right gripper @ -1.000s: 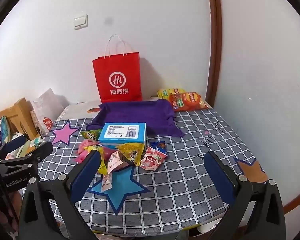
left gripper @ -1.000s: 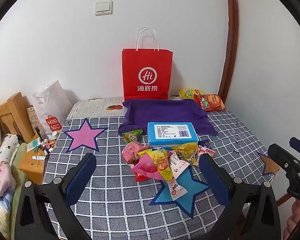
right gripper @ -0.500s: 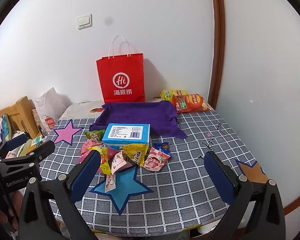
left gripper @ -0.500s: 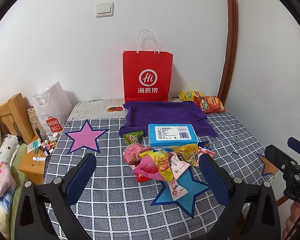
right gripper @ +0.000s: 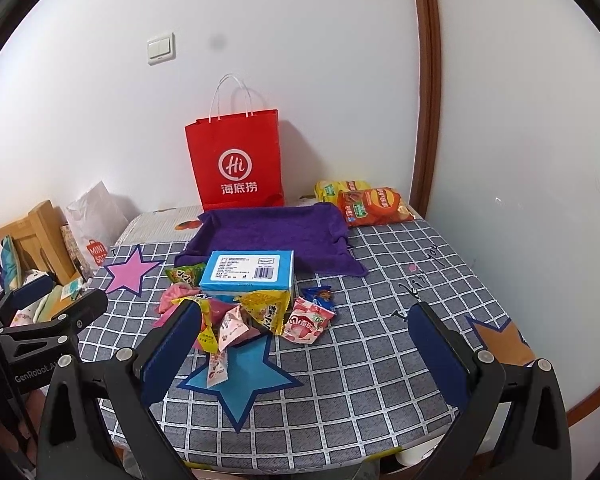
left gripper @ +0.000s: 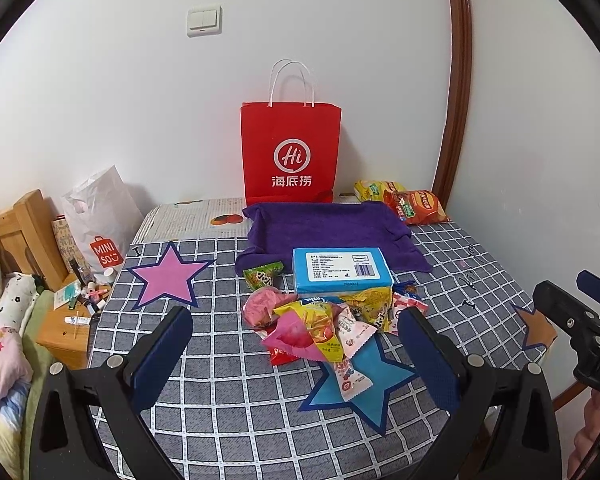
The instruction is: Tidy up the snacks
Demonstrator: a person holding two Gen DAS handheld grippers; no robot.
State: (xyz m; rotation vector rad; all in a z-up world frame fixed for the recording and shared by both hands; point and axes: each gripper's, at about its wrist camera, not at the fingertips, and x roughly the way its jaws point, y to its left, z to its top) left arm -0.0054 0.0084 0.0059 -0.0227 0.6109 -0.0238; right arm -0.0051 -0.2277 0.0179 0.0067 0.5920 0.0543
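Left gripper (left gripper: 294,322): your jaws are spread wide and hold nothing; they hang above the near edge of the tabletop, with the snack pile showing between them.
Right gripper (right gripper: 306,322): your jaws are also spread wide and hold nothing, above the near edge toward the right corner; your left finger (right gripper: 172,350) overlaps the left fringe of the pile in view.
Snack pile (left gripper: 324,320): loose packets heaped in the middle of the tabletop, touching one another and spilling onto the blue star (left gripper: 362,380).
Blue box (left gripper: 342,270): lies flat, label up, just behind the pile and touching it.
Green packet (left gripper: 264,276): just left of the blue box.
Pink strawberry packet (right gripper: 308,320): on the right fringe of the pile.
Purple cloth (left gripper: 328,232): spread behind the box, toward the far edge.
Chip bags (left gripper: 414,206): a yellow one and an orange one, at the far right corner.
Red paper bag (left gripper: 291,156): upright at the far edge, against the wall.
Pink star (left gripper: 168,278): on the left side of the tabletop (left gripper: 228,400), well apart from the pile.
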